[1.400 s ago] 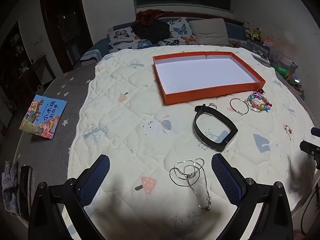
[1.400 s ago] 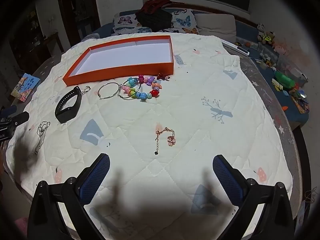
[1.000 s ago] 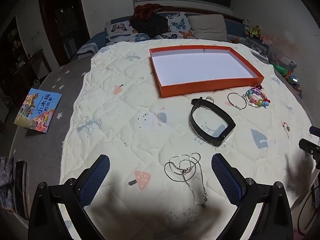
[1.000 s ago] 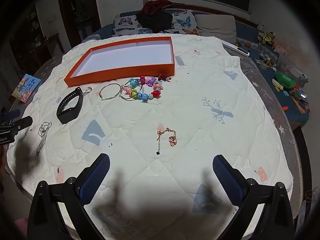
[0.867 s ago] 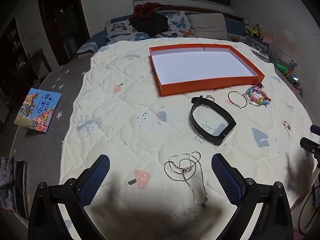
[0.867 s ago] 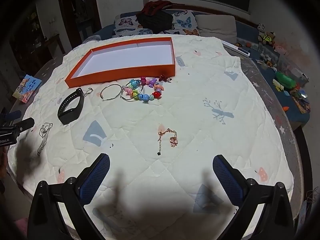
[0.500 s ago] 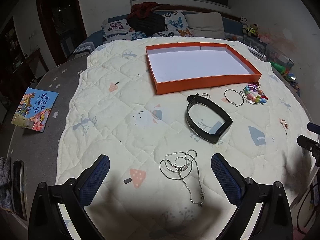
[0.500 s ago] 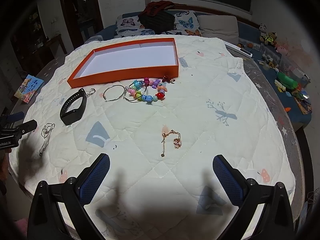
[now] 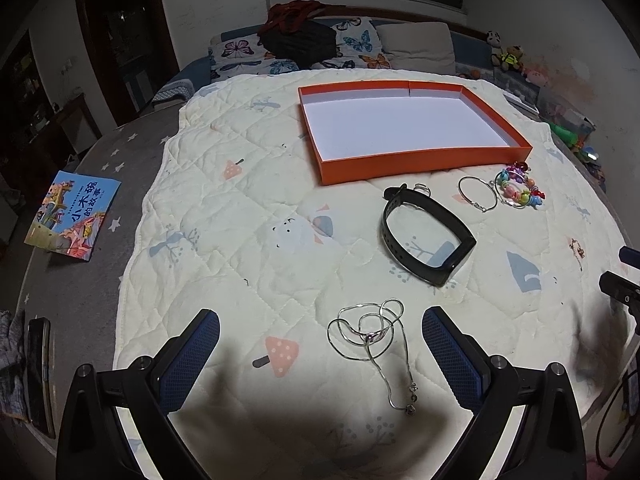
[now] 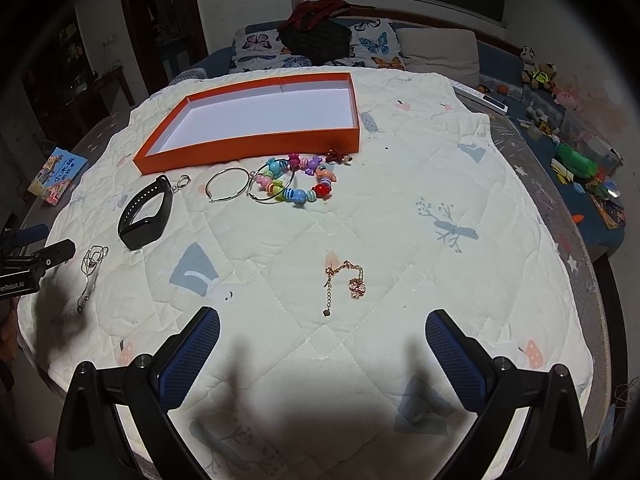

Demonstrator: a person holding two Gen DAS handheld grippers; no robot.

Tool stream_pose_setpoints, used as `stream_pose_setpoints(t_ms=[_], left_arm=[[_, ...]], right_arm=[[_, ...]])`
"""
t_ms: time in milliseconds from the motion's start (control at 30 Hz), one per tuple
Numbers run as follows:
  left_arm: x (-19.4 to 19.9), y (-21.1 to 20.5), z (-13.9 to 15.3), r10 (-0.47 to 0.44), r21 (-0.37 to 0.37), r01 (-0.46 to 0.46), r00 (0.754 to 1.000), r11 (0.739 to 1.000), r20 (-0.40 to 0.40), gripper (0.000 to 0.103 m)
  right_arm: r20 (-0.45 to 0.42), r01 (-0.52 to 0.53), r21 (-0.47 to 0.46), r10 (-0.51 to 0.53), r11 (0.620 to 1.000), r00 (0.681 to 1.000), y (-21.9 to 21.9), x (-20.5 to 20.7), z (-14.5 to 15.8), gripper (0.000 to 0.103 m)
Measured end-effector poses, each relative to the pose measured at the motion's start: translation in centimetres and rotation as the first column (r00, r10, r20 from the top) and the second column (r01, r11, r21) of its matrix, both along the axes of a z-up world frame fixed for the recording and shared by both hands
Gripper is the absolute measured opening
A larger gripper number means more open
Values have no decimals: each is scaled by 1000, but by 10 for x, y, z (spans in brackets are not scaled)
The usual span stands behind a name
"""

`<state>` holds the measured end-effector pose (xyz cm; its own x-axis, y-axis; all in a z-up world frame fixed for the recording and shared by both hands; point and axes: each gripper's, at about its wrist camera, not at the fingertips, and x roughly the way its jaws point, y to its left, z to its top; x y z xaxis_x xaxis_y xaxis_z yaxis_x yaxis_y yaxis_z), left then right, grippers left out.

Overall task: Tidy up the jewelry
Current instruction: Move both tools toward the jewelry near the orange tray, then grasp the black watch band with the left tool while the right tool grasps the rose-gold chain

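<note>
An empty orange tray (image 9: 424,162) (image 10: 248,148) with a white floor lies on the quilt. In front of it sit a black wristband (image 9: 426,234) (image 10: 145,213), a small ring clasp (image 10: 181,182), thin silver hoops (image 9: 476,194) (image 10: 228,185) and a colourful bead bracelet (image 9: 520,191) (image 10: 300,182). A silver chain necklace (image 9: 370,334) (image 10: 91,270) lies just ahead of my open left gripper (image 9: 320,340). A rose-gold chain (image 10: 346,282) (image 9: 576,247) lies ahead of my open right gripper (image 10: 322,344). Both hold nothing.
A cream quilt (image 9: 240,216) covers a grey star-patterned mattress. A picture book (image 9: 72,214) and a phone (image 9: 39,364) lie at the left. Pillows and dark clothes (image 10: 316,36) sit behind the tray. Toys (image 10: 576,164) clutter the floor at the right.
Both grippers have pulled back and risen slightly, so the jewelry and tray sit a little farther off. No item on the quilt has moved.
</note>
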<state>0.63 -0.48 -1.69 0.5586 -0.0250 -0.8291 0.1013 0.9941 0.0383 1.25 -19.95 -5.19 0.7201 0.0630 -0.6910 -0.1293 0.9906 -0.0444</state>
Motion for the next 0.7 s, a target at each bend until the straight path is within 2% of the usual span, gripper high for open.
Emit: stream_pose_setpoints(t_ms=[700], left_arm=[[2, -15, 1, -34, -45, 33, 999, 998, -23, 103]], right_arm=[[-7, -22, 6, 22, 1000, 1000, -4, 1, -3, 103]])
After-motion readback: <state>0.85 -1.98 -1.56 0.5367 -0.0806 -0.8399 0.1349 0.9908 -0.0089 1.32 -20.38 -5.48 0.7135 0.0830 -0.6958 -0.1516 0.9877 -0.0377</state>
